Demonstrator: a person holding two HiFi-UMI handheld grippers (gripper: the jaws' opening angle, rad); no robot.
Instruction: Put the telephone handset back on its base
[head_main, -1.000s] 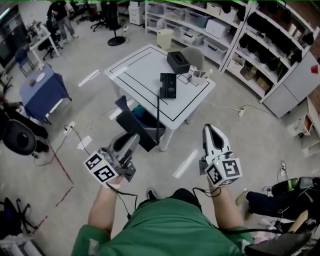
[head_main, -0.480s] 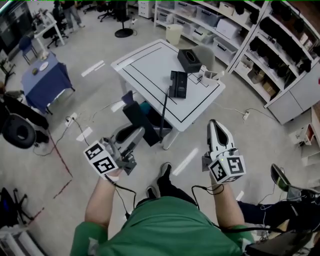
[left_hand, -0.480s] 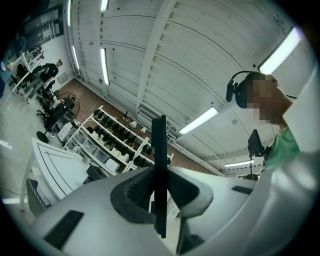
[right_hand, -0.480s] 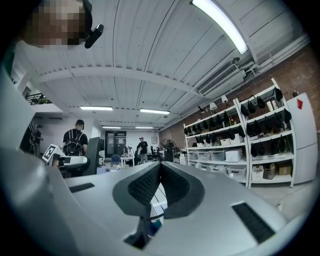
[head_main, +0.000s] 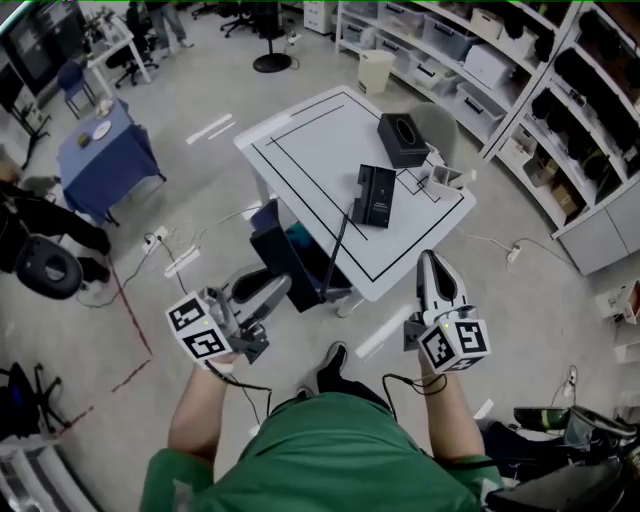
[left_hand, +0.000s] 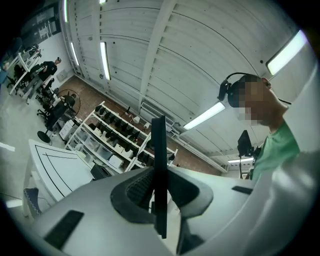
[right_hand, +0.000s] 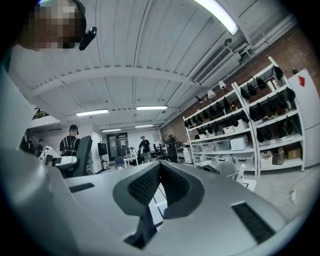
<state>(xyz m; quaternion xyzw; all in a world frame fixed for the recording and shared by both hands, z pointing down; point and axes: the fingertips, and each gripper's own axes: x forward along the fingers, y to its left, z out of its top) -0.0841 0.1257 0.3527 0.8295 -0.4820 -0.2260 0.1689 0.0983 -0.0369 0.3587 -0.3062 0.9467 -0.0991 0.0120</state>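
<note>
A black telephone (head_main: 375, 195) lies on the white table (head_main: 310, 150) ahead of me; from here I cannot tell the handset from its base. My left gripper (head_main: 283, 284) is held low in front of the table, shut on a thin black strip (head_main: 338, 250) that stands up between its jaws (left_hand: 159, 150). My right gripper (head_main: 429, 260) points at the table's near corner. Its jaws are shut with nothing between them, as the right gripper view (right_hand: 159, 167) shows. Both grippers are well short of the telephone.
A black box (head_main: 403, 138) and a small white holder (head_main: 440, 175) stand on the table behind the telephone. A dark bin (head_main: 280, 245) sits under the table's near edge. Storage shelves (head_main: 560, 130) line the right, a blue-covered table (head_main: 100, 160) stands left, and cables (head_main: 170, 260) cross the floor.
The table and telephone have come closer and lower in the head view as the person walks toward them. Both grippers keep the same pose, the strip still in the left one.
</note>
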